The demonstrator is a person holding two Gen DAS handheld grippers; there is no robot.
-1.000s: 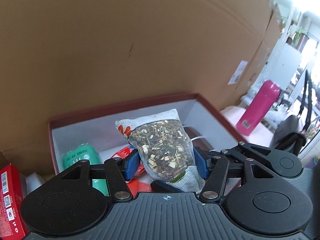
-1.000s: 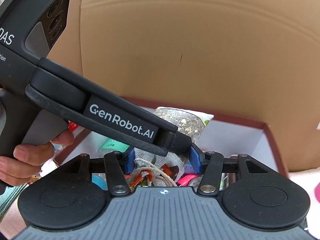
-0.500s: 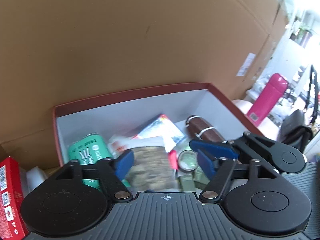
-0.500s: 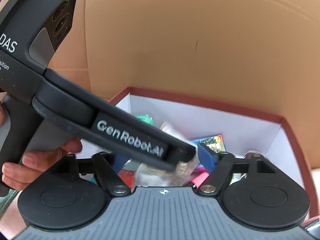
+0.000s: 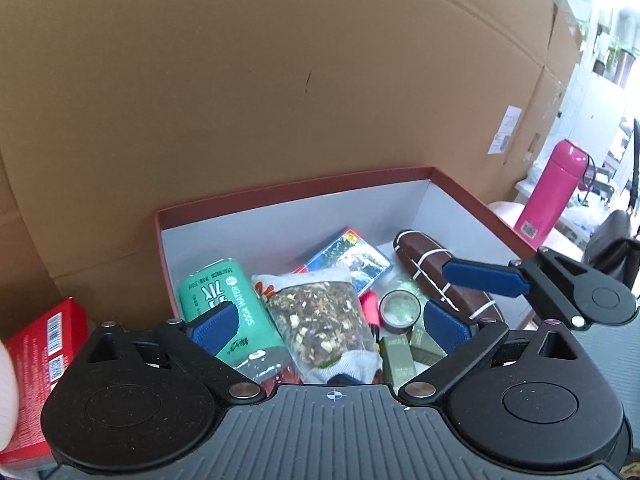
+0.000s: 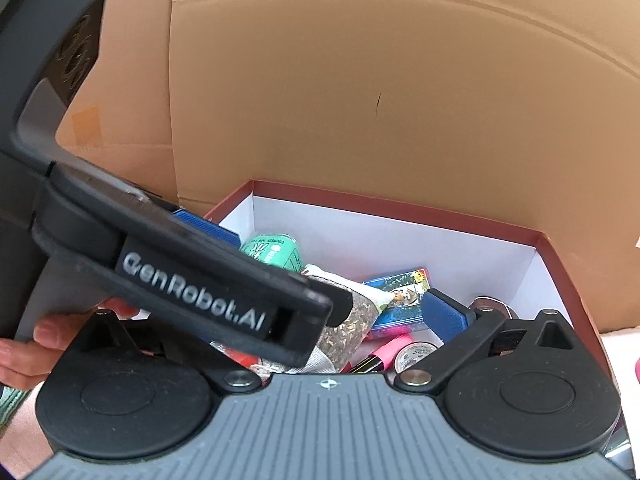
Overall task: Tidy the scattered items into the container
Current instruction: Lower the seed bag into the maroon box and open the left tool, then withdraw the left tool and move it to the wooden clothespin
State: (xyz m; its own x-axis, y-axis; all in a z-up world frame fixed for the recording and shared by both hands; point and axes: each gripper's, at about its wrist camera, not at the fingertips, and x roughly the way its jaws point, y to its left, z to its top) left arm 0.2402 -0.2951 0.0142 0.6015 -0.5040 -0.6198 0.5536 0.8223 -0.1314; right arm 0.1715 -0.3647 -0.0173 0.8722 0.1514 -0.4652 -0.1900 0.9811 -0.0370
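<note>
Left wrist: one box [image 5: 460, 188], one herb pouch [image 5: 320, 316], one can [image 5: 228, 292]; both jaws opening, empty.

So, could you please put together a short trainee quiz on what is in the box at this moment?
1. True or false: the herb bag lies inside the red box.
2. Which item lies directly left of the herb bag in the left wrist view? A) the green can B) the brown case C) the picture card box
3. Fill in: the red carton lies ______ the red box.

Key
1. True; it rests on the other items, between the pads of the left hand-held gripper, whose jaws are opening and not pressing on it.
2. A
3. outside, to its left.
</note>
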